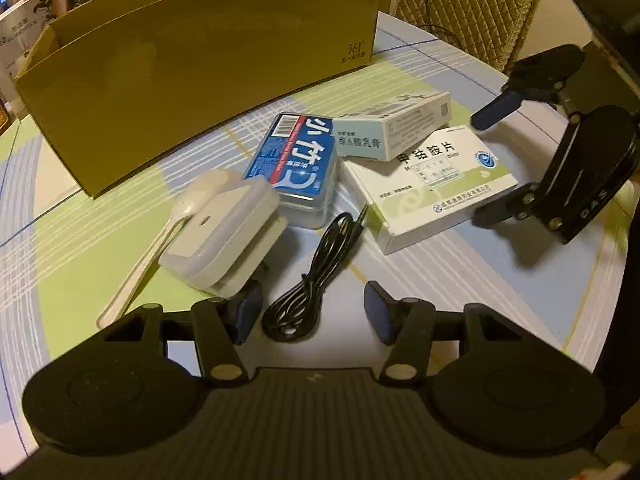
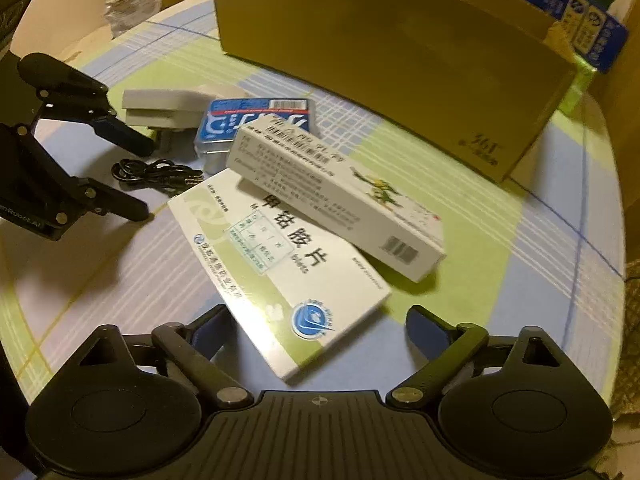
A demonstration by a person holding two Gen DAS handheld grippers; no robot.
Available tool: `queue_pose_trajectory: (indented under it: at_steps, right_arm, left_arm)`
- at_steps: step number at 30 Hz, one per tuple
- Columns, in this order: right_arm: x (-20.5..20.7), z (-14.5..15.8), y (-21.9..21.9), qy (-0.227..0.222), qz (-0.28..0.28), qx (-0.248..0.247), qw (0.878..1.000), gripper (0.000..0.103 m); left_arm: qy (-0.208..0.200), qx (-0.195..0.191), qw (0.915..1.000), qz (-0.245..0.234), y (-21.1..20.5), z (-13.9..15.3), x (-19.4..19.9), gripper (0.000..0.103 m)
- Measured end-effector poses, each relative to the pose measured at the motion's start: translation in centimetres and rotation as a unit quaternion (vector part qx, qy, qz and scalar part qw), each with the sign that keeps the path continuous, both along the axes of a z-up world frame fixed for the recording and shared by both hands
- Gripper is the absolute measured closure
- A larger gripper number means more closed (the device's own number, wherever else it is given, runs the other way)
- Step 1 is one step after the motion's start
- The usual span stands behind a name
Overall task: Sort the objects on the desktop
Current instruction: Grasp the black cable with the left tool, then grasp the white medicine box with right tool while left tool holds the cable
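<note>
Both of your grippers have their jaws spread wide, holding nothing: your left gripper [image 1: 310, 312] straddles the coiled black cable [image 1: 316, 276], your right gripper [image 2: 316, 334] straddles the near corner of the flat green-and-white medicine box [image 2: 280, 276]. A long white carton [image 2: 340, 204] lies tilted across that box's far end, overlapping the blue tin [image 1: 294, 164] beside it.

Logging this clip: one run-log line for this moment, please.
left claw: open, over black cable | right claw: open, straddling green-white medicine box | cardboard box: behind
</note>
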State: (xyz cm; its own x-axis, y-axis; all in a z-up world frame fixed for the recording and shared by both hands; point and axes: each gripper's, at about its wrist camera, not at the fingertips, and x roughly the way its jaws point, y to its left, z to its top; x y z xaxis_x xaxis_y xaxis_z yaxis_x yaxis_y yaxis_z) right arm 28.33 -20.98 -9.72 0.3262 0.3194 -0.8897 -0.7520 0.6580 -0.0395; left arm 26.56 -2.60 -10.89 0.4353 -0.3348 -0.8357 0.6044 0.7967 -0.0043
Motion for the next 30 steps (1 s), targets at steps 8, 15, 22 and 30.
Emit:
queue_pose_trajectory:
  at_steps: [8,15,22,30]
  right_arm:
    - [-1.1,0.8,0.1,0.024,-0.041,0.02,0.999,0.059]
    - [-5.1,1.8,-0.2,0.035,-0.075,0.039,0.996,0.058]
    - [-3.8,2.7,-0.5,-0.02,-0.041,0.016,0.999,0.025]
    - [0.0,0.2,1.2,-0.02,0.053,-0.033,0.998,0.016]
  left_arm:
    - [0.009,0.003,0.9998,0.019,-0.9,0.4,-2.3,0.081]
    - [0.023,-0.018,0.9966,0.077,-1.2,0.5,-6.0,0.081]
    - [0.019,-0.009,0.9944,0.103,-0.8,0.7,-6.3,0.082]
    - [0.007,-0.006,0.9949,0.1,-1.0,0.4,-4.5,0.078]
